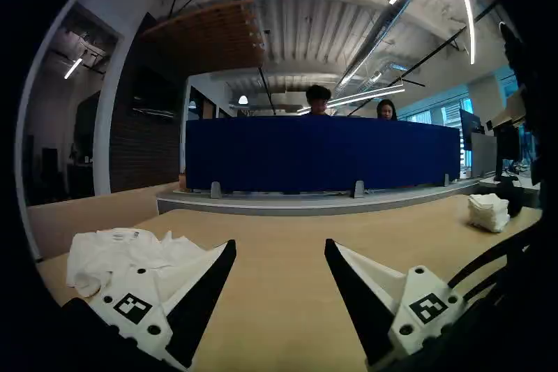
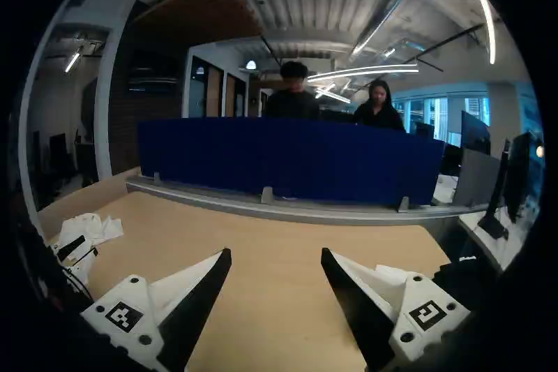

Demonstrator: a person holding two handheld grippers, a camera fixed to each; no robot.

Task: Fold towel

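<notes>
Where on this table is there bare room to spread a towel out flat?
The widest bare patch is the light wooden tabletop between the crumpled white towel and the stack of folded white towels, back to the blue divider panel. It is crowded only around those two piles.

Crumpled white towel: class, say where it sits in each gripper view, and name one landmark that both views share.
Left gripper view: the crumpled white towel lies at lower left on the wooden table.
Right gripper view: it lies near the far left edge, smaller, on the same table.
Shared landmark: the blue divider panel along the table's far side.
</notes>
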